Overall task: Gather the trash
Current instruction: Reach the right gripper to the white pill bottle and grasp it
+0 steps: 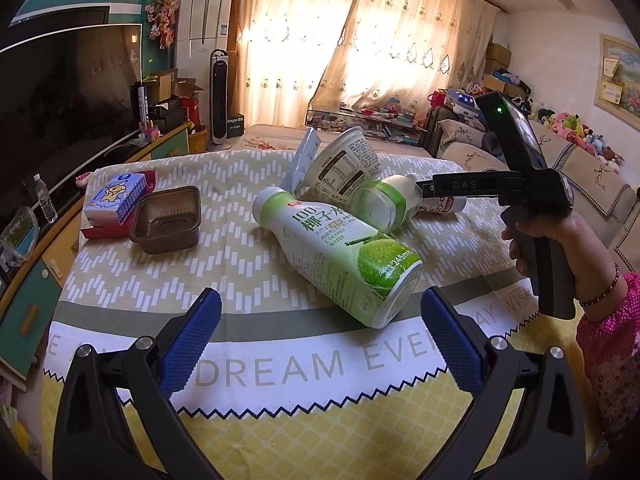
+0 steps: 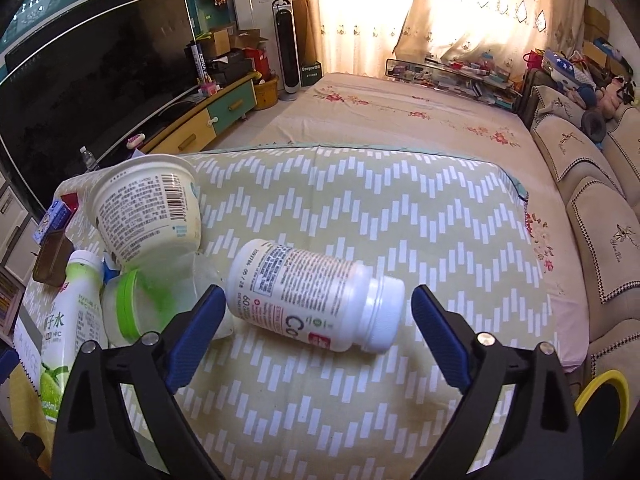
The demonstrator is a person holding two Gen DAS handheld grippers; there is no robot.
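Observation:
A white pill bottle [image 2: 312,292] lies on its side on the patterned cloth [image 2: 360,208]. It sits between the blue pads of my open right gripper [image 2: 320,314]; the left pad is close to its base and the right pad stands clear of its cap. In the left wrist view a green coconut water bottle [image 1: 340,256] lies just beyond my open left gripper [image 1: 320,336], which holds nothing. Behind it are a white paper tub [image 1: 344,164] and a clear cup with a green rim [image 1: 384,204], both tipped over. The right gripper [image 1: 430,189] reaches over the pill bottle [image 1: 444,204] there.
A brown plastic tray [image 1: 166,218] and a blue tissue pack [image 1: 116,198] sit at the cloth's left. A person's hand [image 1: 560,240] holds the right gripper's handle. A yellow-rimmed bin [image 2: 604,396] shows at the lower right. A television, a sofa and a floral-covered surface surround the table.

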